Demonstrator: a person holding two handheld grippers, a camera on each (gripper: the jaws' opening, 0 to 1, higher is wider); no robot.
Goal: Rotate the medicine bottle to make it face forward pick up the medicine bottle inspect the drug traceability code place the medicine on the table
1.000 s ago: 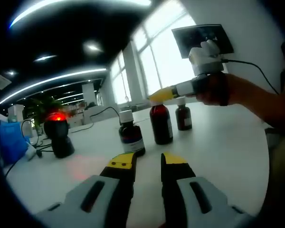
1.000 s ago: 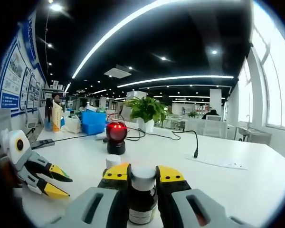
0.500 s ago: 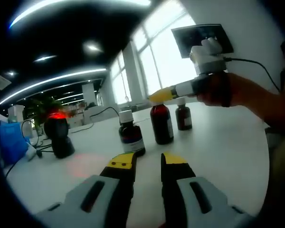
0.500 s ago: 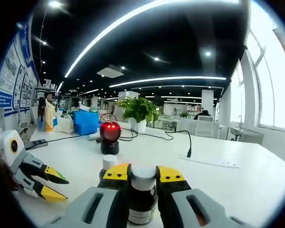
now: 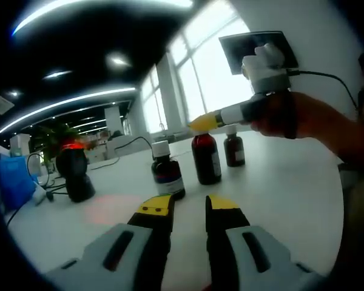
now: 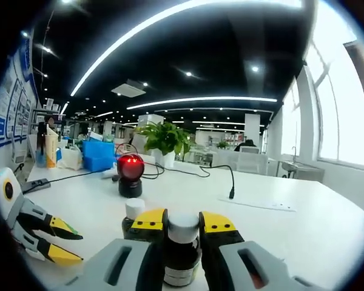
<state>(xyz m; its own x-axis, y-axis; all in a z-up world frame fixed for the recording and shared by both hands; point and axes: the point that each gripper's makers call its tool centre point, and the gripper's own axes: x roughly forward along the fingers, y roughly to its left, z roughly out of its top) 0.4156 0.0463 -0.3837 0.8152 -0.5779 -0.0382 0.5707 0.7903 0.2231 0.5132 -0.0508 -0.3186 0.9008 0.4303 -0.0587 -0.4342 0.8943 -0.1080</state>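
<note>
Table: white, smooth tabletop, glossy enough to carry a faint red glow near the scanner.
Scanner: a black rounded stand at the far left of the left gripper view, red light at its top; in the right gripper view it stands upright behind the bottles, well apart from them.
Left gripper: yellow tips on grey plastic jaws, parted a little with nothing between them, low over the table just short of the nearest bottle.
Nearest bottle: dark brown glass, white cap, pale label, standing free on the table.
Held bottle: the medicine bottle is the middle one of three, dark amber with a label strip; in the right gripper view its white cap sits between the jaws.
Right gripper: closed around the neck of the medicine bottle, yellow pads on either side; whether the base is off the table I cannot tell.
Far bottle: smaller, dark, white-capped, just beside the held one.
Risk: the hold is high, at the cap and neck, on smooth round glass. I'd judge a quick twist could let it slip or swing.
Second risk: neighbours stand close on both sides, so a sideways lift may knock one over.
</note>
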